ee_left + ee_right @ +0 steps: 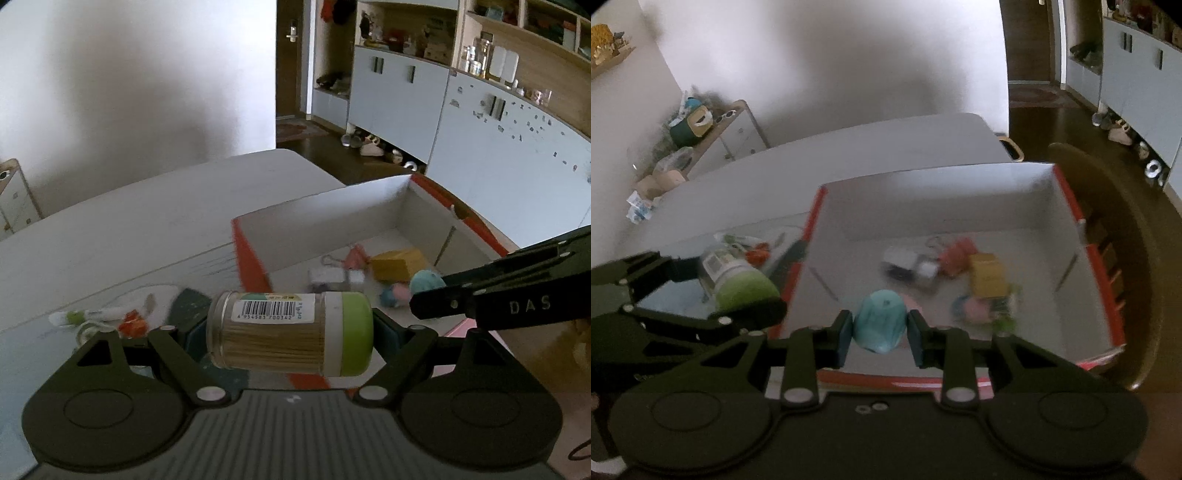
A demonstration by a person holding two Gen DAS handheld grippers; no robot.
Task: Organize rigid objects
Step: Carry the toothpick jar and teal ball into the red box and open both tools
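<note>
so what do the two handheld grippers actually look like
Both are matte black, built alike. The left gripper has two round hubs at its base, angled link arms with silver pivot pins, a ribbed grey centre panel and dark teal finger pads. The right gripper shows the same hubs, links, silver pins and teal pads; seen from the left wrist camera its side carries pale letters reading DAS. No sleeves show.
</note>
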